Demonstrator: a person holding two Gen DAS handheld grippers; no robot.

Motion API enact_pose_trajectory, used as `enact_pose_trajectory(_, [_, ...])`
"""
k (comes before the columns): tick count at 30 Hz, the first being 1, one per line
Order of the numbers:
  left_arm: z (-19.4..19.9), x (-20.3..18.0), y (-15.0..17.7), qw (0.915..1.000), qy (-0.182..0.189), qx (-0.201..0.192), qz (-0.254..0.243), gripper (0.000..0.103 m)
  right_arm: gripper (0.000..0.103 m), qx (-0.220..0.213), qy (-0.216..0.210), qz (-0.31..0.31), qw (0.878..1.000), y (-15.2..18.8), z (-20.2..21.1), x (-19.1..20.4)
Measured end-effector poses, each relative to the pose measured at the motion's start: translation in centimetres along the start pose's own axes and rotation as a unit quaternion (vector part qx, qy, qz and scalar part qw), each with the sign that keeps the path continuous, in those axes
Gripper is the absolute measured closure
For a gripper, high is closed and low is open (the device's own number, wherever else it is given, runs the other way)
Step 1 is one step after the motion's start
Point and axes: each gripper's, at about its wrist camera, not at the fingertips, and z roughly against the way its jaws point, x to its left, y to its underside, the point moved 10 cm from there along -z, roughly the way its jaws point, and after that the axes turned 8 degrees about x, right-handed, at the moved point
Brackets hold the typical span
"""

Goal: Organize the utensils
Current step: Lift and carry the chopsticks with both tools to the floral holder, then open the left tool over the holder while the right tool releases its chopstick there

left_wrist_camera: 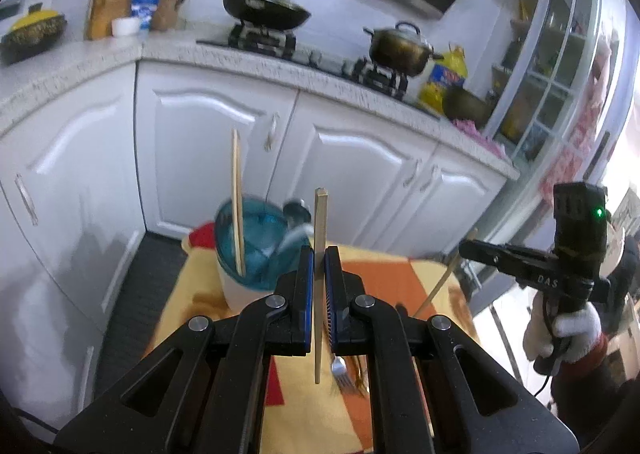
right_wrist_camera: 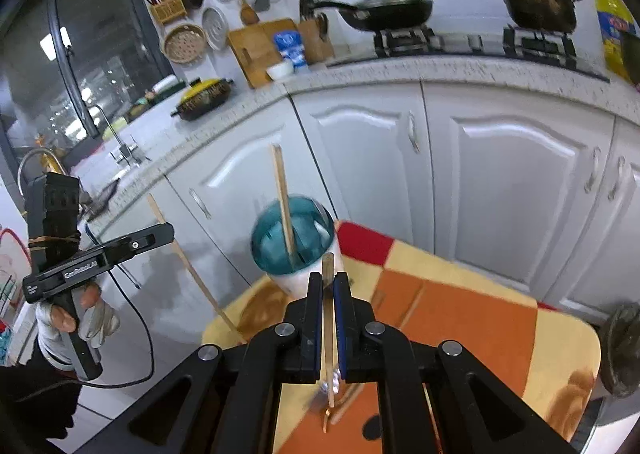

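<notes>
Left tongs (left_wrist_camera: 319, 254) are clamped on one upright chopstick (left_wrist_camera: 319, 278), and the right tongs (right_wrist_camera: 329, 286) pinch a second chopstick (right_wrist_camera: 328, 318). Both hang above the checked counter (right_wrist_camera: 480, 318), near the teal-topped holder (left_wrist_camera: 256, 250) where another chopstick (left_wrist_camera: 238, 206) stands.

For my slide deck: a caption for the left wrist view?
Left gripper clamps an upright chopstick before the utensil holder, fork below.

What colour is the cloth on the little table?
The cloth is checked in yellow, orange and red blocks, clearest in the right wrist view.
</notes>
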Motion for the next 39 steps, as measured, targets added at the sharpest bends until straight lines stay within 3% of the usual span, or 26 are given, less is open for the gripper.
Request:
enact_pose_trajectory(8, [2.5, 1.8, -5.8, 0.9973, -0.031, -0.065, 0.016, 0.099, 0.098, -0.048, -0.019, 0.031, 0.998, -5.9, 2.3, 3.0])
enact_pose_trajectory(11, [2.8, 2.5, -7.8, 0.9945, -0.059, -0.085, 0.014, 0.099, 0.098, -0.064, -0.027, 0.039, 0.997, -8.4, 2.7, 4.1])
enact_pose_trajectory(15, [2.4, 3.3, -9.8, 0.9904, -0.088, -0.106, 0.008, 0.099, 0.098, -0.084, -0.025, 0.043, 0.995, -11.4, 2.8, 4.8])
enact_pose_trajectory(19, [0.4, 4.5, -10.5, 0.9886, -0.110, -0.102, 0.006, 0.099, 0.098, -0.099, -0.012, 0.037, 0.994, -13.7, 1.4, 4.9])
enact_pose_trajectory(24, [-3.0, 6.0, -9.6, 0.9882, -0.131, -0.079, 0.013, 0.099, 0.098, -0.086, 0.001, 0.025, 0.996, -14.2, -2.4, 4.0])
enact_pose_trajectory(32, [-7.8, 7.3, -7.1, 0.9886, -0.146, -0.031, 0.019, 0.099, 0.098, -0.017, -0.008, -0.030, 0.999, -10.7, -9.3, 0.1])
enact_pose_trajectory(39, [-9.7, 8.4, -5.8, 0.9881, -0.148, -0.009, 0.041, 0.099, 0.098, 0.005, -0.009, -0.051, 0.999, -9.3, -11.0, -1.7])
